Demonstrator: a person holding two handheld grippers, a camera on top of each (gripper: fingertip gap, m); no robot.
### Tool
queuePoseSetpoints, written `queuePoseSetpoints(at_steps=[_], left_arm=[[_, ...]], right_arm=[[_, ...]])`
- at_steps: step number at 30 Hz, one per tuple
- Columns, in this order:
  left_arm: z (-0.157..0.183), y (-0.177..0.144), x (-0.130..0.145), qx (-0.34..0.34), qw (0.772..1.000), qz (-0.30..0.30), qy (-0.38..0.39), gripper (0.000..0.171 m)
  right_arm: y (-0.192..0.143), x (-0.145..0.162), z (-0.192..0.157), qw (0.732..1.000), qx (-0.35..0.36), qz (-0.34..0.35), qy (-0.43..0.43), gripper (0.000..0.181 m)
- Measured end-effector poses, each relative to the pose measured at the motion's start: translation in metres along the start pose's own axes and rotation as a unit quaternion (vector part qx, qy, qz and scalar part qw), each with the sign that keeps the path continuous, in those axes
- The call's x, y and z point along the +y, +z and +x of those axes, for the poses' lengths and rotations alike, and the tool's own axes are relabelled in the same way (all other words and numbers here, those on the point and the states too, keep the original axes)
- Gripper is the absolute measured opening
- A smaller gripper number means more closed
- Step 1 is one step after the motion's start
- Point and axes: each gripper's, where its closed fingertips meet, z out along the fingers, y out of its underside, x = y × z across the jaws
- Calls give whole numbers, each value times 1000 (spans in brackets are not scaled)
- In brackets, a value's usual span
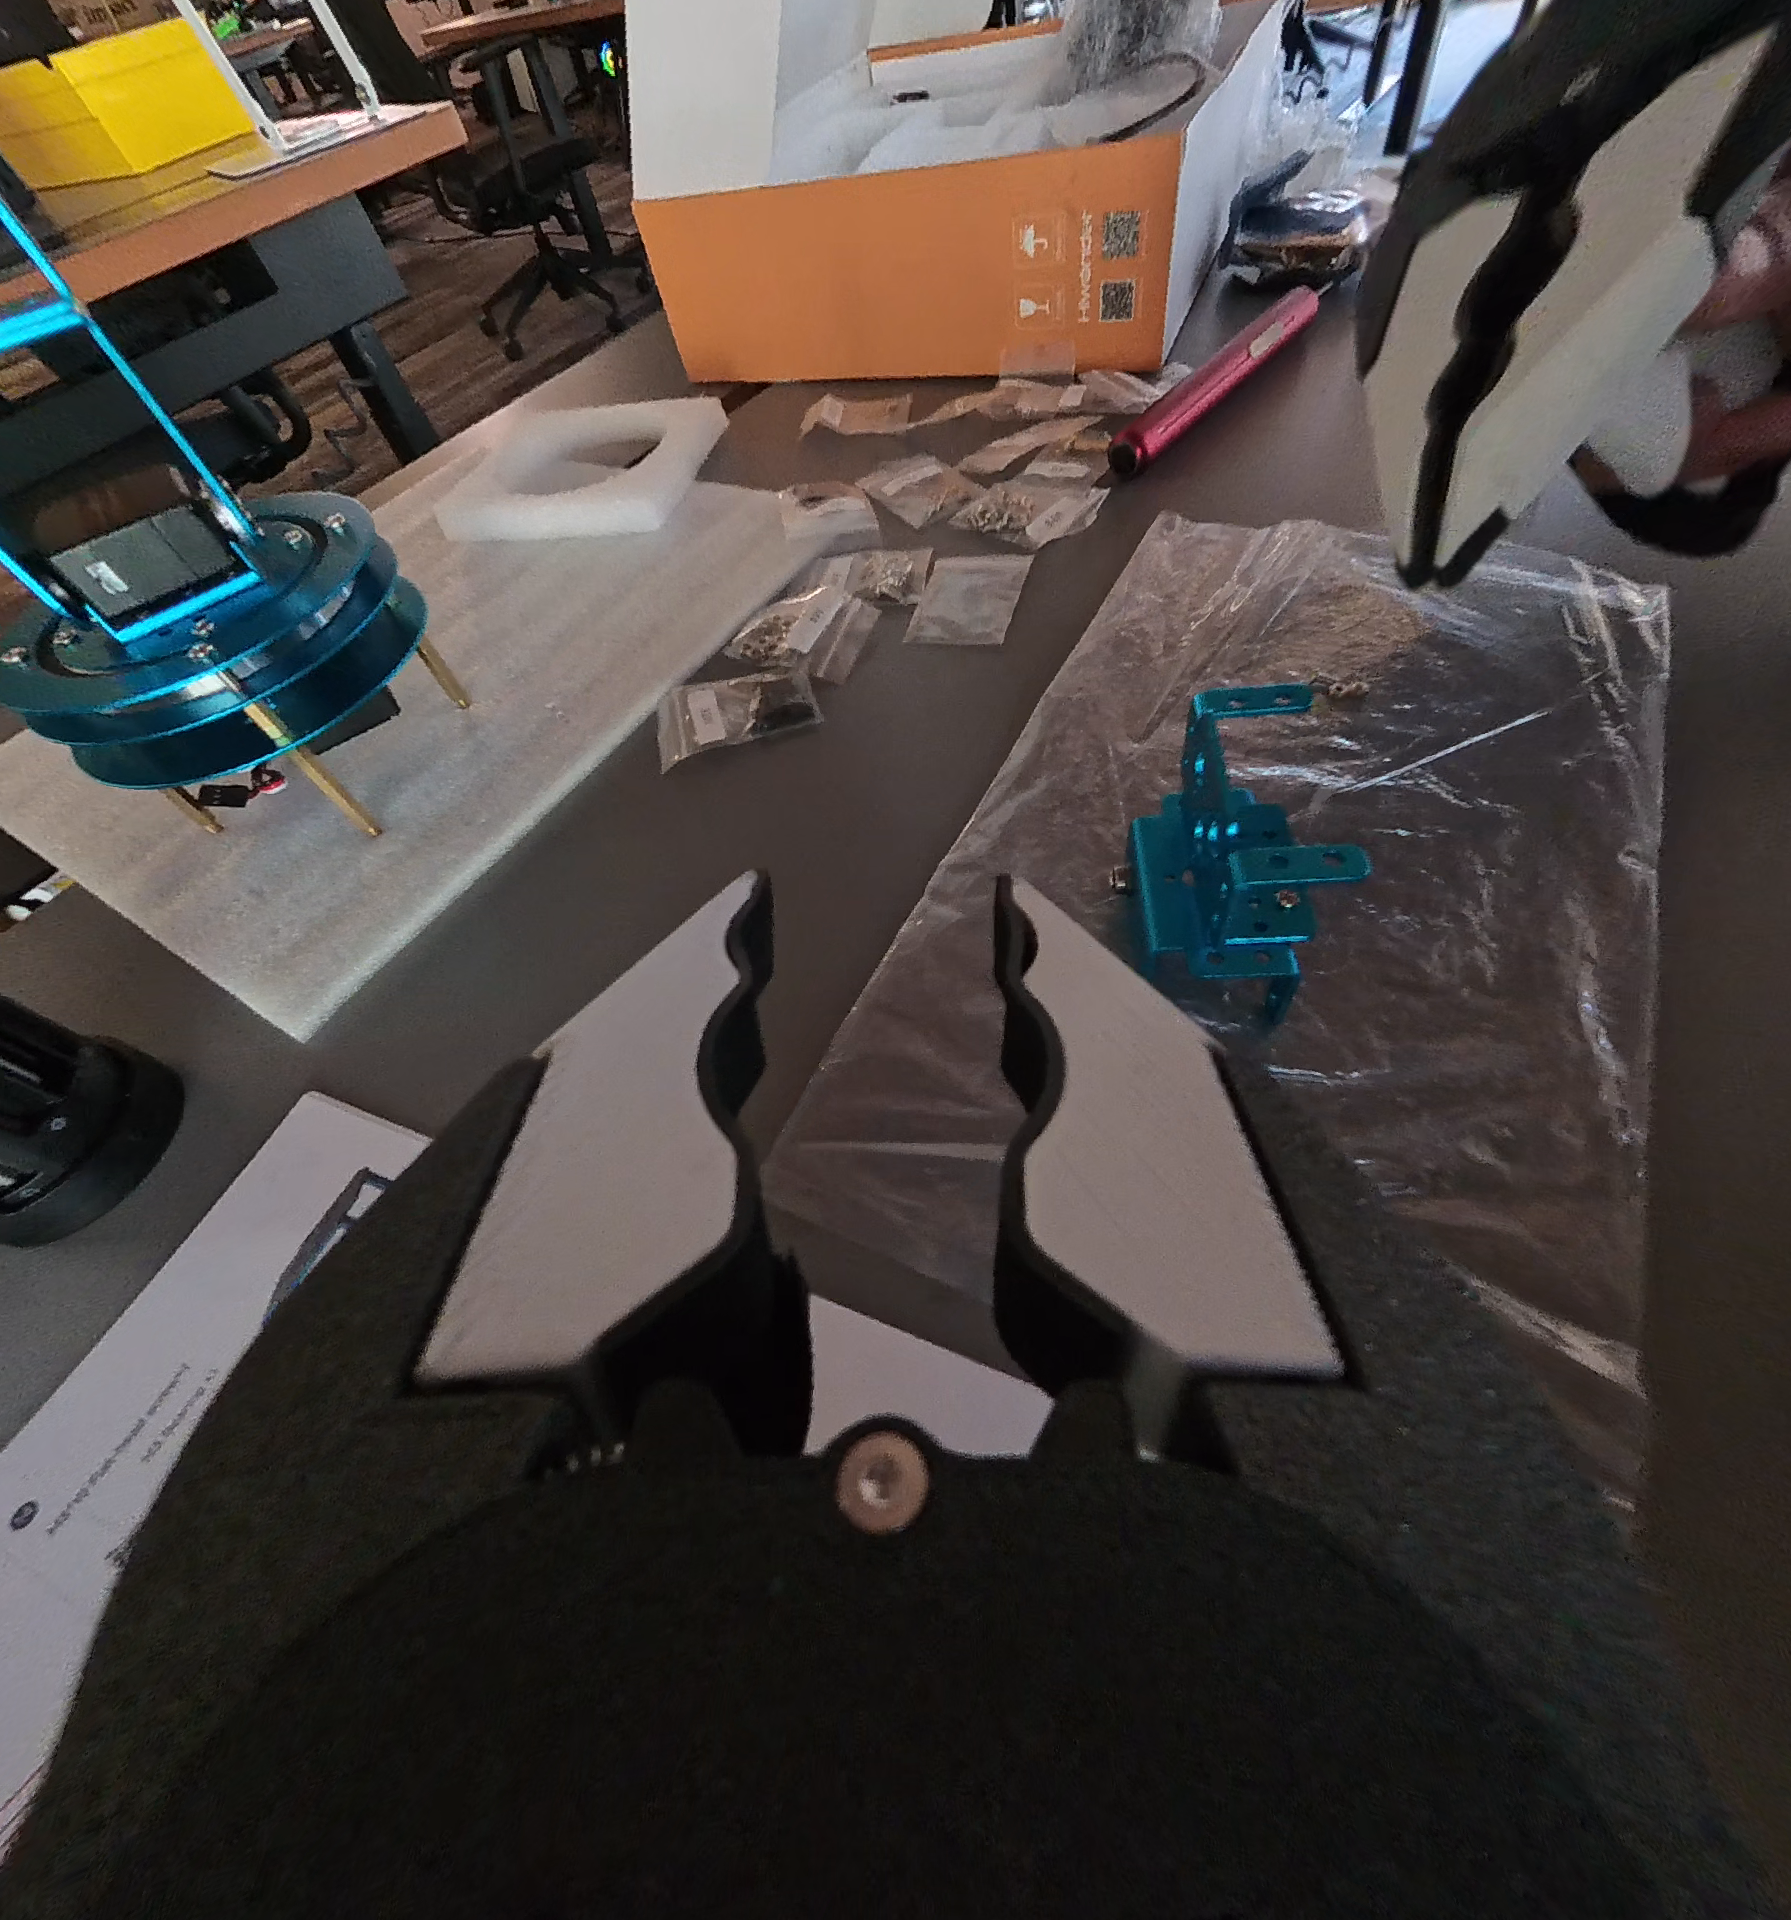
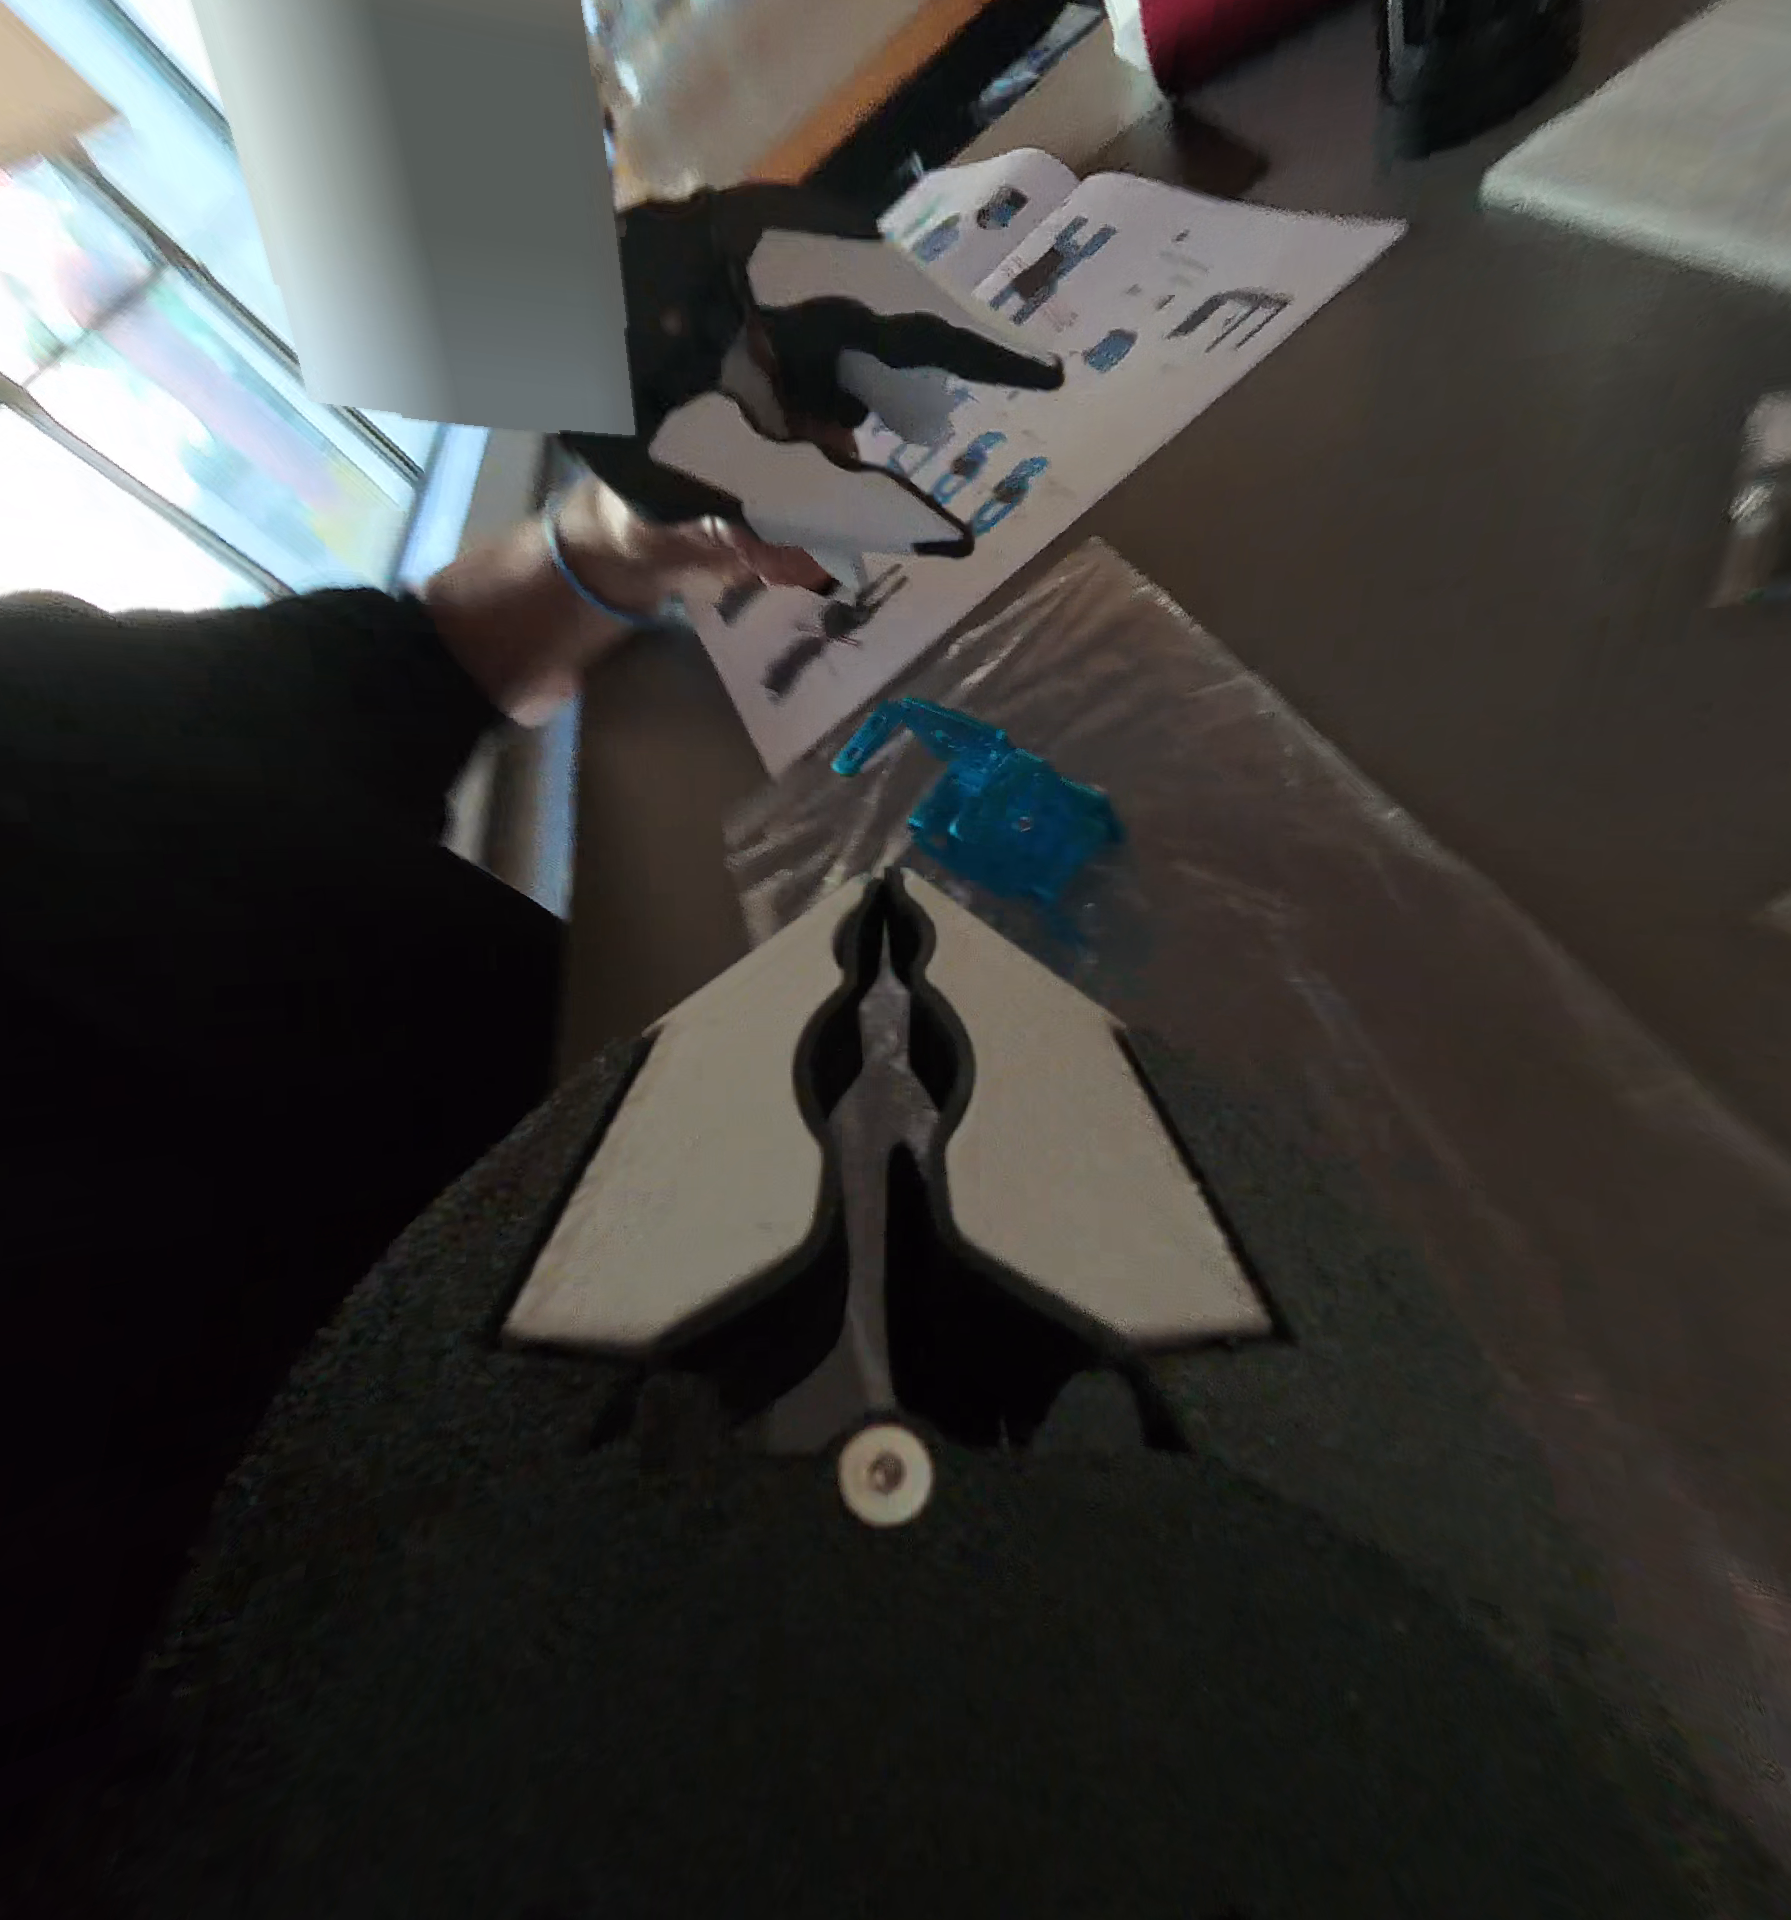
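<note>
A blue metal bracket assembly (image 1: 1234,862) lies on a clear plastic sheet (image 1: 1390,1091) on the grey table. My left gripper (image 1: 883,894) is open and empty, just above the table with its tips a little left of the bracket. My right gripper (image 1: 1431,571) hangs above the far end of the sheet, pointing down, with its jaws together. In the right wrist view the right gripper (image 2: 889,883) is shut with nothing seen in it, close to the bracket (image 2: 1005,821). The open left gripper (image 2: 1010,457) shows beyond, over a printed sheet (image 2: 1182,312).
A blue round robot base (image 1: 205,665) stands on a white foam mat (image 1: 278,914) at left. Several small bags of screws (image 1: 891,561), a white foam frame (image 1: 579,468), a red screwdriver (image 1: 1218,379) and an orange-and-white box (image 1: 922,270) lie farther back. A person's hand (image 2: 558,613) shows. Across from one pair of fingers to the other is roughly 12 cm. The right tips stand about 5 cm off the bracket (image 2: 1005,821).
</note>
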Motion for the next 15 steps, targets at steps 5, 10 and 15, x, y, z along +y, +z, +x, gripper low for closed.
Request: queuePoseSetpoints(at_steps=[5,10,15], left_arm=[[9,0,-1,14,1000,1,7,43],[17,5,7,29,999,-14,9,42],[14,4,5,28,1000,-11,2,42]], right_arm=[[6,3,1,984,-83,46,149,0],[7,27,4,996,36,-70,-41,6],[20,56,13,943,153,-223,-196,7]])
